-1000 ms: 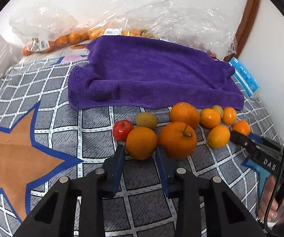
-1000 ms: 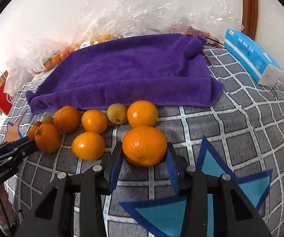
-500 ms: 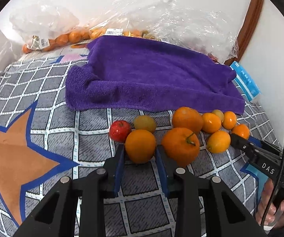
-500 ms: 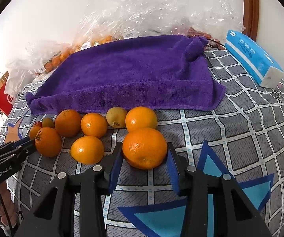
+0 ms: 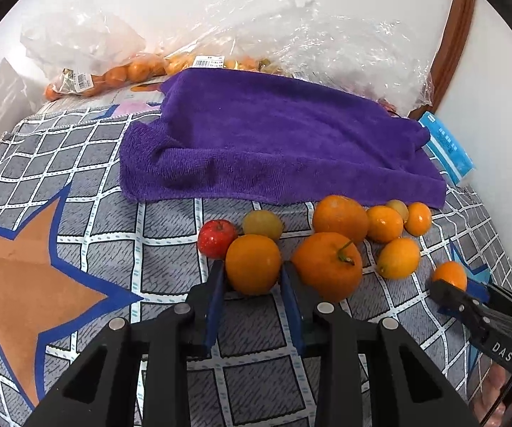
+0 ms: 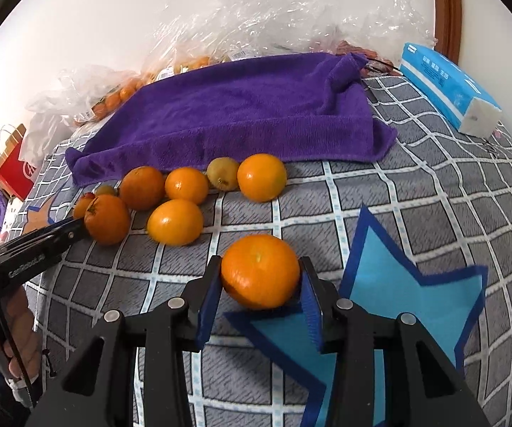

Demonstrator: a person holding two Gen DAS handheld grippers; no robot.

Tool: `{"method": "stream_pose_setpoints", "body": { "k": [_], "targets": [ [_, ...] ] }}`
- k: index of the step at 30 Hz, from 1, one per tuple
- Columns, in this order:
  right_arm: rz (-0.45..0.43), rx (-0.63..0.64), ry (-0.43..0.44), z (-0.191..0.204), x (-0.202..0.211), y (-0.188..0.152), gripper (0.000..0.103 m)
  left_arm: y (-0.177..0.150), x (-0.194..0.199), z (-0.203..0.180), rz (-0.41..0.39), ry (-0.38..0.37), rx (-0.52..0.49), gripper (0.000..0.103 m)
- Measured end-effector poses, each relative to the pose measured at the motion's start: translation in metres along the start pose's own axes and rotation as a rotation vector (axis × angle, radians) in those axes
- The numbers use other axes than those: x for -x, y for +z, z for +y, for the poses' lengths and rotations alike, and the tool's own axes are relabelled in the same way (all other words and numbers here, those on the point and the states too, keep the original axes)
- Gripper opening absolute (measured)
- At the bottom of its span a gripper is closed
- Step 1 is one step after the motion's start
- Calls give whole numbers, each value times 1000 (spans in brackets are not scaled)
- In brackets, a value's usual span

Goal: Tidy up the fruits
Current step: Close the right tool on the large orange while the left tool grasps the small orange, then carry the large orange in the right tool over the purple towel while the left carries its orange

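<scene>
In the left wrist view my left gripper (image 5: 252, 275) is shut on a round orange (image 5: 252, 263) that rests on the grey checked cloth (image 5: 170, 242). A small red apple (image 5: 217, 237), a yellow-green fruit (image 5: 262, 224) and a stemmed orange (image 5: 327, 267) crowd around it. In the right wrist view my right gripper (image 6: 260, 279) is shut on a larger orange (image 6: 260, 270) at the tip of a light-blue star patch (image 6: 398, 284), apart from the cluster of several oranges (image 6: 176, 222). From the left wrist view, the right gripper (image 5: 455, 286) shows at the right edge with that orange (image 5: 450, 274).
A purple towel (image 5: 277, 142) lies spread just behind the fruit. Clear plastic bags with more oranges (image 5: 120, 74) pile up against the wall. A blue tissue pack (image 6: 448, 89) lies at the far right, and a red paper bag (image 6: 14, 174) stands off the left edge.
My right gripper has drawn its orange away from the cluster, toward the near side and onto the blue star. The left gripper keeps its place on its orange.
</scene>
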State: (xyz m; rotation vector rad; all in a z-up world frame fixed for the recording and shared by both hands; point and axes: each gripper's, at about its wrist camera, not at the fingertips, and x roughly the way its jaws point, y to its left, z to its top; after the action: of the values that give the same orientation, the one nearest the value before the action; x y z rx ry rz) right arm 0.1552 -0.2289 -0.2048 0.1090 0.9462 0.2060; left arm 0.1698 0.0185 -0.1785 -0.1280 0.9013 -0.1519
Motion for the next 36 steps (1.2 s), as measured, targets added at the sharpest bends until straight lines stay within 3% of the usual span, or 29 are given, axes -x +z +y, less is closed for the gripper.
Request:
{"method": "stream_pose_setpoints", "body": {
  "k": [7,19,36],
  "targets": [
    [3,1,5,8,4,-2,41,-5,17,4,7,-31,9,30],
    [-17,20,5,18,9,5,41,-1,32,8,-12,-3,14,30],
    [-114,27,-9,21,16,74,41,64,47,-4,-95,-15,-2,30]
  ]
}}
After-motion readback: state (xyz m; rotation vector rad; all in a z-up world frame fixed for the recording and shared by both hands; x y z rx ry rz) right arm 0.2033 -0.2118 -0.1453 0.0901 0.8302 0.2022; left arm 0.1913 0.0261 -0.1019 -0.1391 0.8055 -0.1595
